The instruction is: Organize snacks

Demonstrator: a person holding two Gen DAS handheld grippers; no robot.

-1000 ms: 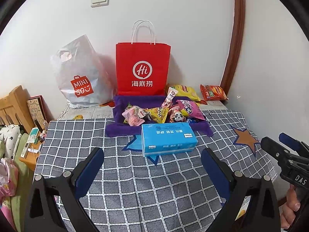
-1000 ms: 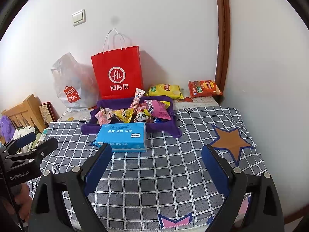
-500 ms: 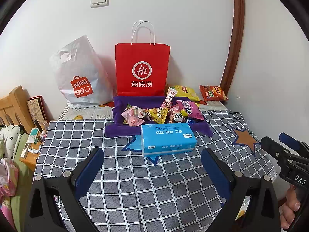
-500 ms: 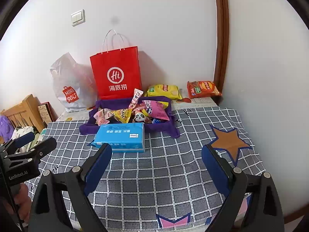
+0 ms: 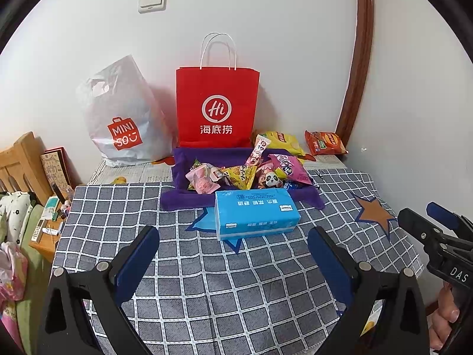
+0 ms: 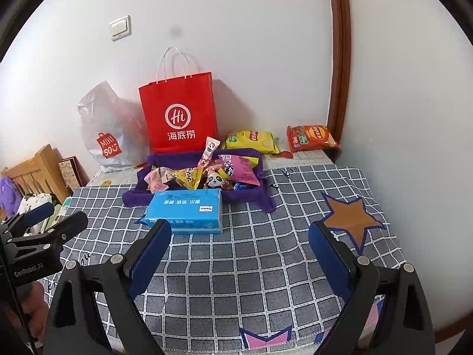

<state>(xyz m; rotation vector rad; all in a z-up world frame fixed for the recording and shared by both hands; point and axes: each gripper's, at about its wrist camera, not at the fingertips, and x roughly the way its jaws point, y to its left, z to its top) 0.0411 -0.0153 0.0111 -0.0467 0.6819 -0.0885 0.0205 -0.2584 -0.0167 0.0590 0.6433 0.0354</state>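
Observation:
A purple fabric tray [image 5: 204, 155] [image 6: 177, 159] holds several small snack packets at the back of the checked tablecloth. Behind it to the right lie a yellow chip bag [image 5: 282, 140] [image 6: 251, 140] and an orange chip bag [image 5: 325, 142] [image 6: 312, 137]. A blue tissue pack [image 5: 255, 213] [image 6: 186, 211] lies just in front of the tray. My left gripper [image 5: 233, 254] hovers open over the cloth, short of the tissue pack. My right gripper [image 6: 240, 250] also stands open with nothing between its fingers, to the right of the tissue pack.
A red paper bag [image 5: 217, 106] [image 6: 179, 115] and a white plastic bag [image 5: 121, 118] [image 6: 108, 130] stand against the wall. A wooden bed frame [image 5: 20, 162] and clutter sit off the table's left edge. The wall and a brown door frame [image 5: 354, 68] close the right side.

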